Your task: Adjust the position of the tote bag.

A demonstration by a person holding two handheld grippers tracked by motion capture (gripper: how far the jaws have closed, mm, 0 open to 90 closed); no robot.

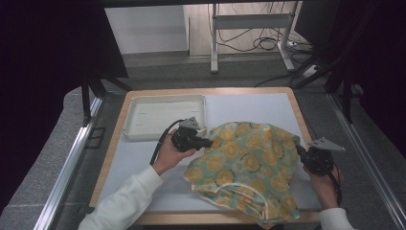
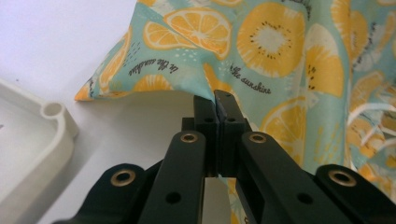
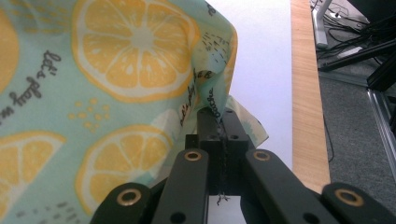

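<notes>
A teal cloth printed with orange slices and edged with a white strap lies crumpled over the right half of the table, its front part hanging past the near edge. My left gripper is shut on the cloth's left edge, beside the tray. At the cloth's right edge my right gripper is shut on a pinched fold. Between the two grippers the fabric is lifted a little and spread.
A white shallow tray stands empty at the back left of the table; its rounded corner is near my left gripper. The wooden table edge runs close on the right. Beyond the table are a metal stand and cables on the floor.
</notes>
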